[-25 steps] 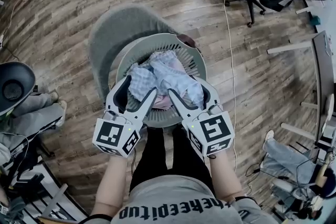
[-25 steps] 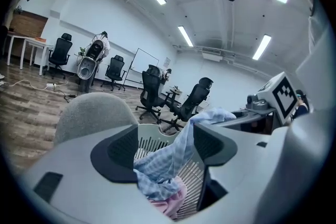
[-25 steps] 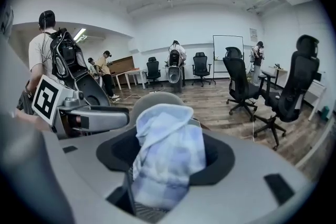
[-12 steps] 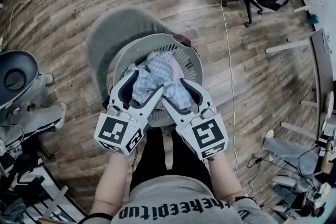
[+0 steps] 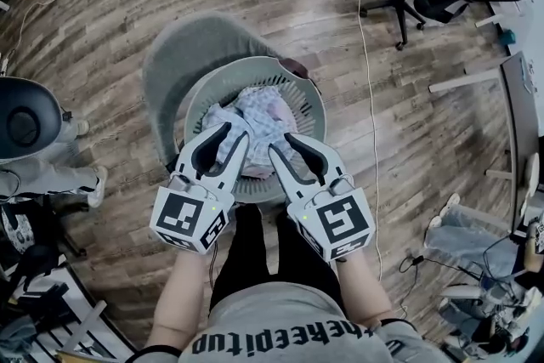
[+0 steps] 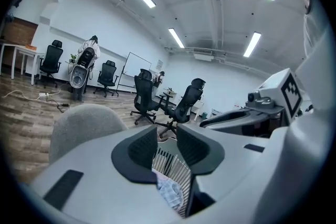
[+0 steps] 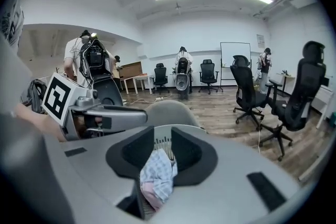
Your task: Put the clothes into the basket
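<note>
Head view: round pale-grey slatted plastic laundry basket (image 5: 311, 98) sits on the seat of a grey upholstered chair (image 5: 183, 55). A heap of pale blue checked and pink clothes (image 5: 259, 110) lies inside it, bunched toward the middle and the near side. Left gripper (image 5: 228, 144) and right gripper (image 5: 285, 149) are side by side over the near rim, tips pointing in at the heap.

Left gripper view: jaws have just been closing and stand part-way apart. Nothing is between the pads. Basket slats and a scrap of checked cloth show through the gap, lower down.

Right gripper view: jaws have likewise just been closing, with a narrow gap left. Checked and pink cloth shows through that gap, but looks to lie below in the basket, not pinched.

Risks, as judged:
- A fold standing proud of the heap could catch on a narrowing jaw and be dragged over the rim.
- A knock on the near rim could shift or tip the basket off the seat.
</note>
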The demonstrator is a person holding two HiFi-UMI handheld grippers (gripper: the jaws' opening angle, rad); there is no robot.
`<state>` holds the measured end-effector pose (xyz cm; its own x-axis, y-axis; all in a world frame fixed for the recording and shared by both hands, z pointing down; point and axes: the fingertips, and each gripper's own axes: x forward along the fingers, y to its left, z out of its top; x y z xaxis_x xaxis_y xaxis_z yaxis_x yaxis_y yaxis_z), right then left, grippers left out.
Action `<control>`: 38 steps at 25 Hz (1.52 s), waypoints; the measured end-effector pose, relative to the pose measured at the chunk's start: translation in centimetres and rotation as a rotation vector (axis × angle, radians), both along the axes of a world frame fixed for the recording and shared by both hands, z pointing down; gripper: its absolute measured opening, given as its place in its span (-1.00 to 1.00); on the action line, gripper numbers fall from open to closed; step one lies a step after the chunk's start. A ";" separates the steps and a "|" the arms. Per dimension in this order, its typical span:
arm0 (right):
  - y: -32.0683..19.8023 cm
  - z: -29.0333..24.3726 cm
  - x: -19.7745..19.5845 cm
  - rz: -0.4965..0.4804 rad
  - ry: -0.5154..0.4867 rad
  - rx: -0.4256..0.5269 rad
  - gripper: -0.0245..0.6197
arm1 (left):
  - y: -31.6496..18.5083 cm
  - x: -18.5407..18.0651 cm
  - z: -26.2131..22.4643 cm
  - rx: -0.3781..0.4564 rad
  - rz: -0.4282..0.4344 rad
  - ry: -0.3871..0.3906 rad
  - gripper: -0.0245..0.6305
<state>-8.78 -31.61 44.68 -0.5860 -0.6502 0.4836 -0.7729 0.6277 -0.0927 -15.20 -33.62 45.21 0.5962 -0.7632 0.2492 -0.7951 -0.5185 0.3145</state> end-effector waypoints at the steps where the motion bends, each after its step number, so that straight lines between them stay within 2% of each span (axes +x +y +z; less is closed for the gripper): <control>1: 0.0 -0.3 -0.1 -0.004 -0.005 0.006 -0.63 | 0.1 -0.1 -0.3 0.004 -0.004 0.000 -0.60; 5: 0.3 -1.3 -0.5 -0.040 -0.003 0.020 -0.88 | 0.7 -0.4 -1.6 0.019 -0.033 0.001 -0.79; 10: 1.1 -2.7 -1.2 -0.100 -0.043 0.023 -0.89 | 1.8 -0.5 -3.1 0.049 -0.061 -0.023 -0.88; 20: 2.8 -6.1 -0.9 -0.195 -0.097 0.073 -0.89 | 4.5 0.7 -6.2 0.110 -0.131 -0.067 -0.88; 38: 5.7 -12.8 0.9 -0.304 -0.208 0.198 -0.89 | 8.7 3.1 -13.2 0.248 -0.241 -0.074 -0.88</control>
<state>-7.86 -25.95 31.84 -0.8379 -0.5007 0.2174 -0.5268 0.8461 -0.0816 -12.14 -24.90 31.98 0.3792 -0.9223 0.0741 -0.9197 -0.3669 0.1394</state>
